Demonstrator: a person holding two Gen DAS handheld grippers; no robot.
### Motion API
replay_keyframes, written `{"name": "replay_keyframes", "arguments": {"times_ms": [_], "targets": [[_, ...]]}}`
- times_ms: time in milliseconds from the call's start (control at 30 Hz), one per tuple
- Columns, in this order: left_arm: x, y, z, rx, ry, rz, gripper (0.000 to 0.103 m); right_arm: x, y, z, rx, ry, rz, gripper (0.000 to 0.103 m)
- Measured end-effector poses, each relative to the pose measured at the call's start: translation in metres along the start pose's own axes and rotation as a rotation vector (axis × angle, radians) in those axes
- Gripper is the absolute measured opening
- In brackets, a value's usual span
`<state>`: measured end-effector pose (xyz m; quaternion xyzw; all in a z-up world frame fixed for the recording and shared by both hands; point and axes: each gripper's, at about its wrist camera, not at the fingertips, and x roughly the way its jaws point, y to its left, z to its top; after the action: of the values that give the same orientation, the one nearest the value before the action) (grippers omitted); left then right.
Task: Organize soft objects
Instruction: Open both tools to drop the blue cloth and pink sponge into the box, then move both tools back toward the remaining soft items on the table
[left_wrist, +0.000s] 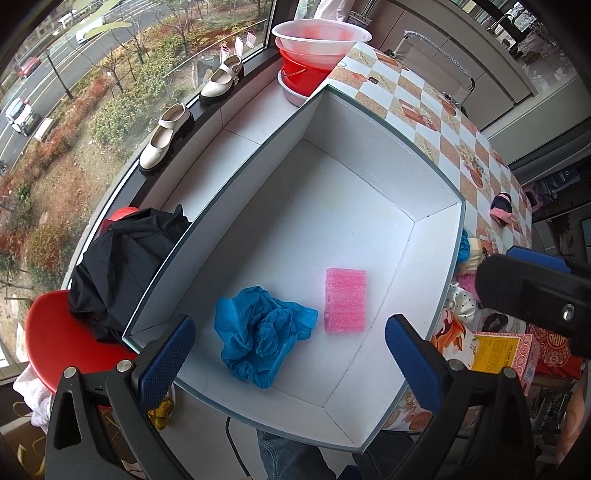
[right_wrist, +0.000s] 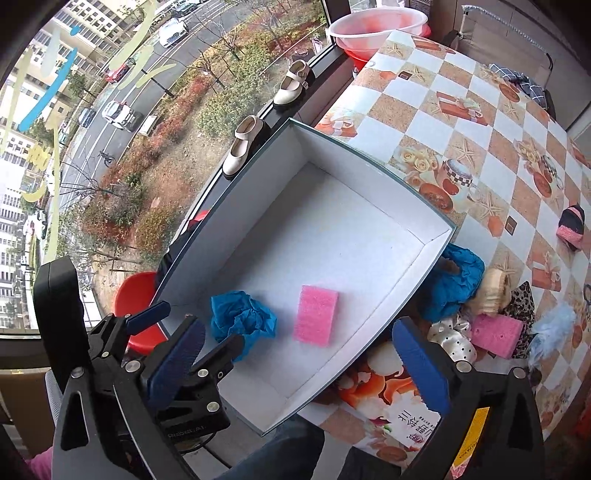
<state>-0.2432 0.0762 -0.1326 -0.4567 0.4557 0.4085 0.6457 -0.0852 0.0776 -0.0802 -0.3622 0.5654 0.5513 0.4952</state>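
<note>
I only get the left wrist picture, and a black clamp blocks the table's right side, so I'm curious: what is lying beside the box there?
Observer: A second blue cloth lies crumpled against the outer wall of the box.
Operator: Any more pink sponges out there?
Observer: Yes, one pink sponge sits on the table, next to a leopard-print pouch.
Operator: Anything fluffy?
Observer: A pale blue feathery tuft lies at the right edge of the heap.
</note>
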Motion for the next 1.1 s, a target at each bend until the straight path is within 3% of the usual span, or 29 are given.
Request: {"name": "replay_keyframes", "arguments": {"times_ms": [200, 467, 833, 1100], "targets": [[-0.014, -0.019, 0.006, 0.033, 0.031, -0.023, 0.103, -0.019, -0.014, -0.003, 0.025, -0.014, 0.027, 0.102], [-0.038, -0.058, 0.016, 0.100, 0.014, -0.040, 0.103, -0.061, -0.054, -0.010, 0.098, -0.033, 0.044, 0.102], [-0.041, -0.121, 0.018, 0.174, 0.046, -0.093, 0.103, -0.111, -0.156, -0.041, 0.281, -0.068, 0.021, 0.102], [-0.026, -0.173, 0.029, 0.269, 0.076, -0.058, 0.103, -0.118, -0.237, -0.067, 0.450, -0.089, 0.021, 0.102]]}}
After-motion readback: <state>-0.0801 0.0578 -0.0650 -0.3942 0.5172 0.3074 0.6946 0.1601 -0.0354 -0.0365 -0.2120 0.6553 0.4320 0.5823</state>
